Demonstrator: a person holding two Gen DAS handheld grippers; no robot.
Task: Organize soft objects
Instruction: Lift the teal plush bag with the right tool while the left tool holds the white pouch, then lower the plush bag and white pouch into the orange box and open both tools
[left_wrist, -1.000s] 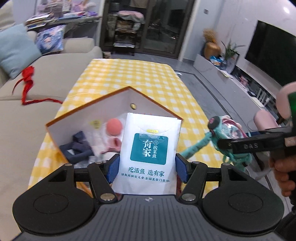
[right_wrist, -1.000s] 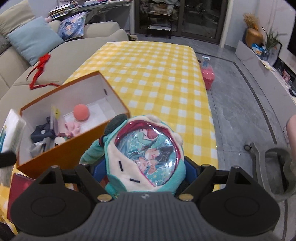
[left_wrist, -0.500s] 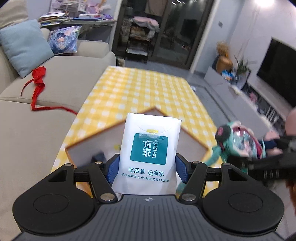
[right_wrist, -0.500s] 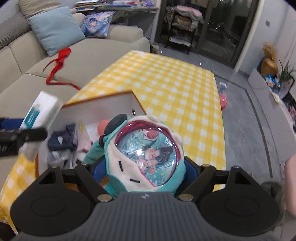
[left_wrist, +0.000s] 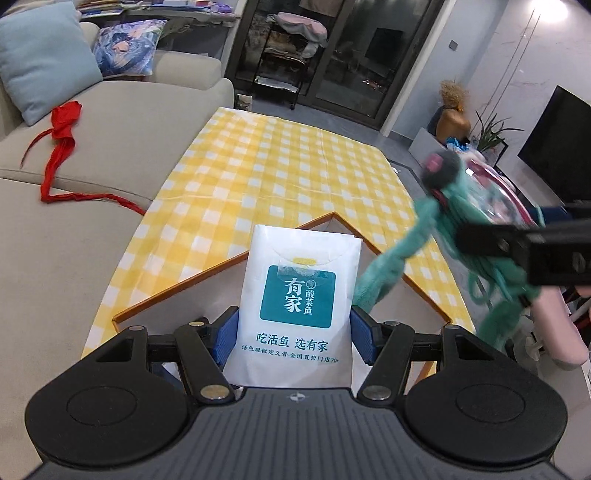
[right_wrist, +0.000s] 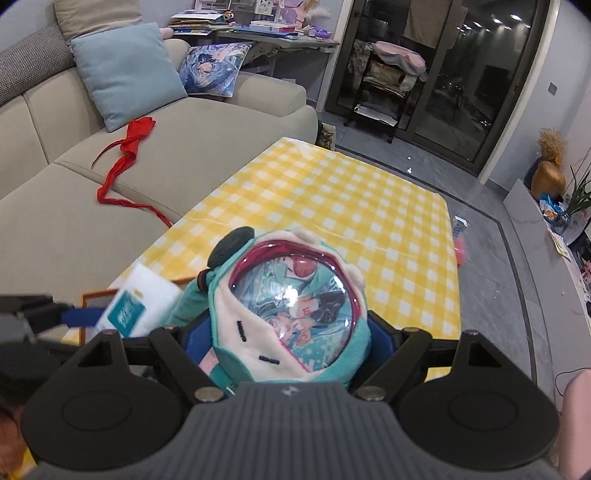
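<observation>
Low centre of the left wrist view: left gripper (left_wrist: 294, 334), blue pads pressed on both side edges of a white tissue pack (left_wrist: 295, 306) with a teal label, held upright, jaws standing fairly wide around it. Just behind the pack, an orange-rimmed box (left_wrist: 207, 275), its near corner hidden, resting on the yellow checked tablecloth (left_wrist: 288, 166). At right of that frame, blurred, a teal plush pouch (left_wrist: 476, 221) hanging from the black finger of the other tool, above the box's right edge.

Low centre of the right wrist view: right gripper (right_wrist: 286, 338), jaws wide and clamped on the teal plush pouch (right_wrist: 288, 314), clear round window with a cartoon print facing the lens. Lower left there, the tissue pack (right_wrist: 142, 306) pinched by a blue pad, box rim barely showing beneath.

Farther off, upper left in both views: beige sofa (right_wrist: 184, 147) with a red ribbon (right_wrist: 125, 155), a light blue cushion (right_wrist: 125, 70) and a printed cushion (right_wrist: 212, 68). Top right: dark glass doors (right_wrist: 443, 74)
</observation>
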